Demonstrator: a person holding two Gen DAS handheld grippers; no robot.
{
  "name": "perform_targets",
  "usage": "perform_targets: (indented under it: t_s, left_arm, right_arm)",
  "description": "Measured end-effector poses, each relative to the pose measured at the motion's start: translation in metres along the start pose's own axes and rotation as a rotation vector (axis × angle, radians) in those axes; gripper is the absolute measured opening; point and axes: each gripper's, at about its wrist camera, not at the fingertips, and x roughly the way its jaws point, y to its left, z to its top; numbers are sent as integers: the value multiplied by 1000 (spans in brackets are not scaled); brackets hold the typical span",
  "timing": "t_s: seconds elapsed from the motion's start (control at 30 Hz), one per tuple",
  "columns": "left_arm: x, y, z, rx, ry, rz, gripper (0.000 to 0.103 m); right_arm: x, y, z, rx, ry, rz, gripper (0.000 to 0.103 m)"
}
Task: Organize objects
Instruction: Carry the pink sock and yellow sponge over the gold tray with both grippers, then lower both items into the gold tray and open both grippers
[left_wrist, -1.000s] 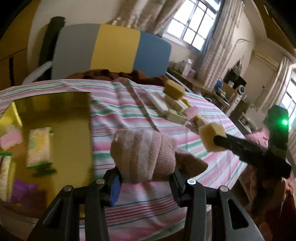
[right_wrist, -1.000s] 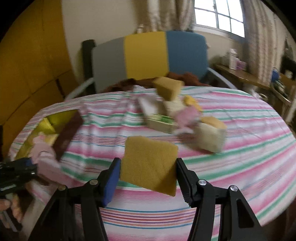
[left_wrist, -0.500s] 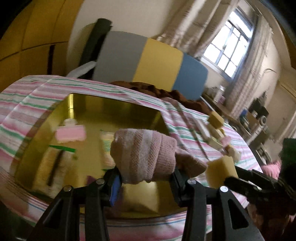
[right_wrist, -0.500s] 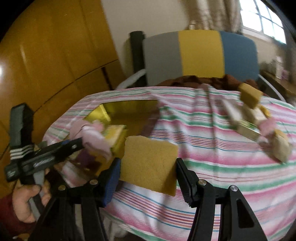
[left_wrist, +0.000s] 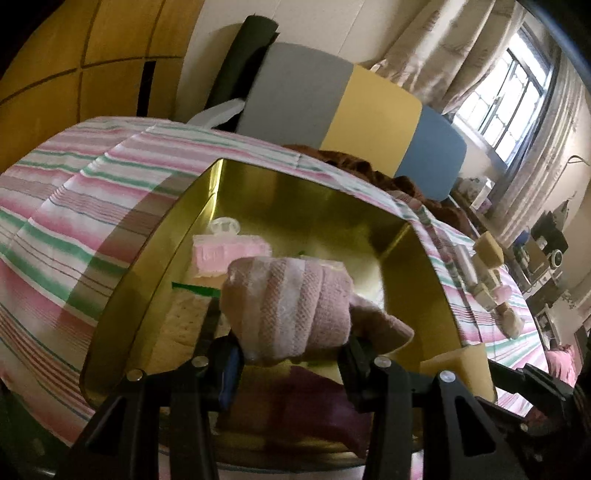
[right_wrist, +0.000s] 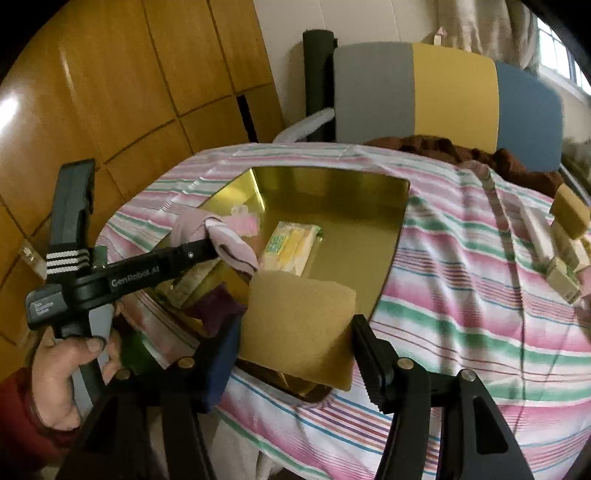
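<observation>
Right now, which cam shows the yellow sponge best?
Right wrist: the yellow sponge fills the foreground between the right gripper's opening jaws. Left wrist catches only a pale corner at the right edge.

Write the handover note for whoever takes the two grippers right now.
Left gripper: shut on a rolled pink knitted cloth, held over the gold metal tray.
Right gripper: yellow-brown square sponge between the jaws, which are opening, at the tray's near edge.
Done: a pink sponge, a yellow-green packet and a dark purple cloth already lie in the tray.
Left: drop cloth and sponge in, then fetch the pile of small sponges and blocks on the striped tablecloth.
</observation>
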Motion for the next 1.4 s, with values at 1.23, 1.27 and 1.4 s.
perform_targets:
  t_s: [1.23, 1.27, 1.4]
  left_arm:
    - [-40, -47, 8, 92, -101, 108, 70]
    - [-39, -51, 7, 99, -97, 102, 70]
    - [-36, -66, 1, 132, -76, 69, 70]
  right_arm:
    - [-23, -10, -5, 95, -97, -12, 85]
    - [-24, -12, -5, 96, -99, -17, 85]
    - [-31, -22, -5, 104, -109, -42, 85]
